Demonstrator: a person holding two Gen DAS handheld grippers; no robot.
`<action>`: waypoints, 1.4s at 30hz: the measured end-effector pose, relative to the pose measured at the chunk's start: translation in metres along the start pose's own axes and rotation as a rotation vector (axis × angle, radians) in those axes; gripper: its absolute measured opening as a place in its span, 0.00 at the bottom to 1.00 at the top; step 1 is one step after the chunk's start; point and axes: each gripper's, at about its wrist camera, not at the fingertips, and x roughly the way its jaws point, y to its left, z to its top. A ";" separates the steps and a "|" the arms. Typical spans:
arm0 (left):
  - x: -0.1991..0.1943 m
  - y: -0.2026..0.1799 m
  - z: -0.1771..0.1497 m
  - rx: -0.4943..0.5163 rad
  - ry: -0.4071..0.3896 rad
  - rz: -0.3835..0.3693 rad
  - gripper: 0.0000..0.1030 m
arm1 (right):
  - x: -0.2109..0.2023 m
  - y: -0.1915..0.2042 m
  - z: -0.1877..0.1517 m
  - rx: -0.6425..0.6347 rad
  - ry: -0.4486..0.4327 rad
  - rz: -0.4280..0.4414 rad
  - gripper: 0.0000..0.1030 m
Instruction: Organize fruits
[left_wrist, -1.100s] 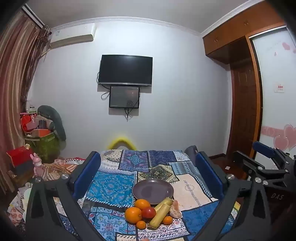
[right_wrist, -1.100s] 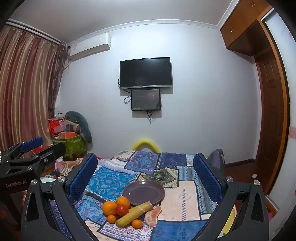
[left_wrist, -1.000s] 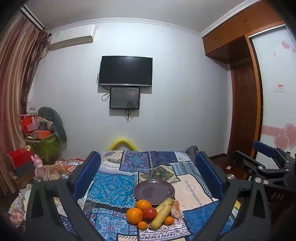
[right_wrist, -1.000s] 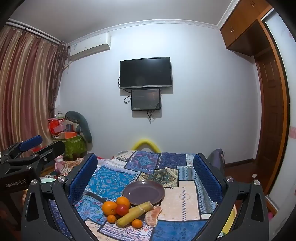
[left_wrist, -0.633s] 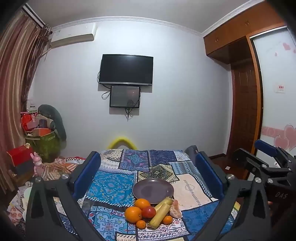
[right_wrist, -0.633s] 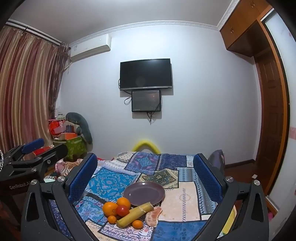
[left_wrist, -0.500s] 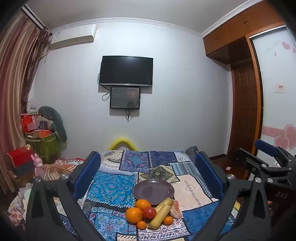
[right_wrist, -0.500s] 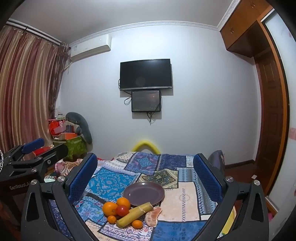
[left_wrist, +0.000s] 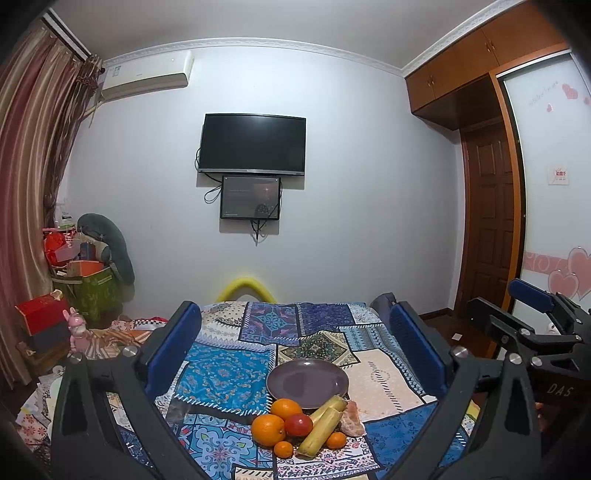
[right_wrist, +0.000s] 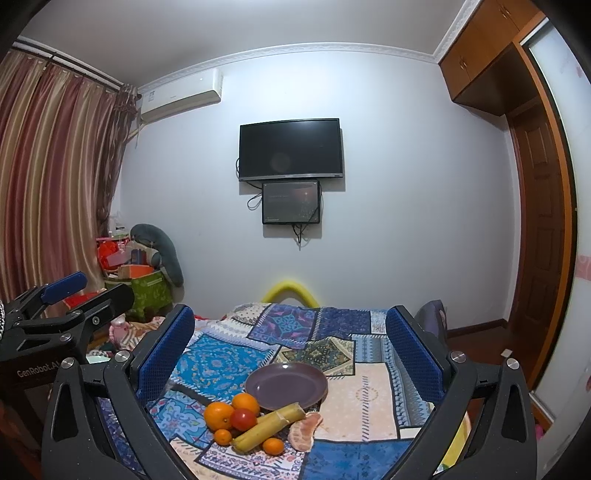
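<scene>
An empty purple plate (left_wrist: 307, 382) (right_wrist: 286, 384) lies on a patchwork cloth. In front of it sits a heap of fruit: two oranges (left_wrist: 268, 429) (right_wrist: 218, 415), a red tomato (left_wrist: 298, 424) (right_wrist: 243, 419), a yellow sugarcane piece (left_wrist: 322, 425) (right_wrist: 269, 426), two small mandarins (left_wrist: 283, 449) (right_wrist: 273, 445) and a peeled citrus piece (left_wrist: 351, 423) (right_wrist: 304, 431). My left gripper (left_wrist: 295, 354) and right gripper (right_wrist: 290, 350) are both open and empty, held above and short of the fruit.
The patchwork cloth (left_wrist: 229, 373) covers the table. The right gripper's body (left_wrist: 535, 332) shows at the right of the left view; the left one (right_wrist: 59, 314) at the left of the right view. Boxes and clutter (left_wrist: 74, 280) stand at the far left wall.
Only slight camera sway; both grippers stay open and the fruit and plate have not moved.
</scene>
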 end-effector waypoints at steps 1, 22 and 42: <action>0.000 -0.001 0.001 0.001 0.001 0.000 1.00 | 0.000 0.000 -0.001 0.000 0.000 0.000 1.00; 0.005 0.001 0.002 -0.011 0.014 -0.006 1.00 | 0.002 -0.002 -0.003 0.002 0.001 -0.002 1.00; 0.008 0.003 0.002 -0.013 0.020 -0.009 1.00 | 0.004 -0.003 -0.005 0.007 0.007 0.005 1.00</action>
